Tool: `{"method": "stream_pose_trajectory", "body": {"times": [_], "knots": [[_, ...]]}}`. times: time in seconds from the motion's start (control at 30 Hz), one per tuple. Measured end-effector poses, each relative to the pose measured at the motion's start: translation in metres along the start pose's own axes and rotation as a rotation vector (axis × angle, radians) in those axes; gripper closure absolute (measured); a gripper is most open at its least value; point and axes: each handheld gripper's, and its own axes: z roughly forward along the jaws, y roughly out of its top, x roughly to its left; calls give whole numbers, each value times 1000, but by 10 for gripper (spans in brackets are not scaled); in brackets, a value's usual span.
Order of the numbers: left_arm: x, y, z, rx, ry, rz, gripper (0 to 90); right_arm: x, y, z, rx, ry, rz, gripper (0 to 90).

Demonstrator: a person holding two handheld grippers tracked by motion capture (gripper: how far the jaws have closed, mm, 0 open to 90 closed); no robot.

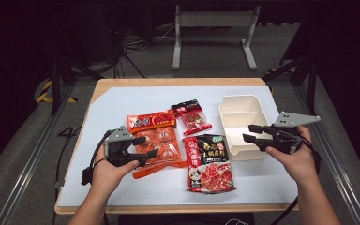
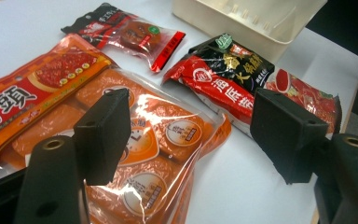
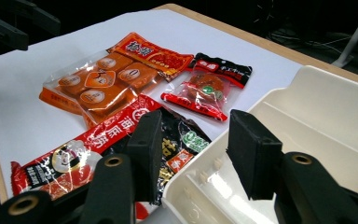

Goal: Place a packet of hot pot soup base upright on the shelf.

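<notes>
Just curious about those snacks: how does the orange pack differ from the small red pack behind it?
The orange pack is larger and holds several pieces; the small red pack holds one round piece. The orange pack lies by the left fingers; the small red pack lies farther back, near the tub. Both are clear-windowed and lie flat.

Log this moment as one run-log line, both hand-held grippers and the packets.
left hand-held gripper: open over orange packet | right hand-held gripper: open at cream box rim | packets: on table, outside box
</notes>
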Motion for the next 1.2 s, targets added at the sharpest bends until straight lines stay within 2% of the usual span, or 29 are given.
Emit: {"method": "stream_pose_trajectory", "body": {"times": [0.07,0.23,0.37,0.4,0.43,0.47,0.6,0.77,0.83,0.9,0.93,1.07,1.2], "knots": [[-1,3,2,15,3,-6,299,0,0,-1,2,-3,-2,566],[-6,14,13,13,-36,13,298,1,1,-5,-16,-16,-16,563],[-6,20,25,16,-71,1,289,1,1,-7,-17,-8,6,562],[-8,24,33,9,-86,-5,277,1,0,-8,-14,-7,19,556],[-8,24,33,9,-86,-5,272,1,0,-9,-11,-15,23,534],[-9,27,40,-3,-78,12,267,1,-1,-10,-6,-24,23,531],[-9,31,49,-5,-77,14,262,3,-2,-14,-3,-46,8,528],[-9,36,65,-5,-118,0,262,1,-2,-17,-2,-59,15,508],[-8,39,71,-8,-123,3,258,-1,-3,-16,-4,-52,35,497],[-8,43,81,13,-105,18,234,-3,-4,-14,4,-52,49,503],[-8,43,81,13,-105,18,231,-2,-4,-14,7,-52,54,511],[-7,48,94,13,-110,3,231,-1,-3,-13,12,-57,47,512],[-6,49,106,47,-98,25,207,0,-1,-14,5,-62,36,498]]}}
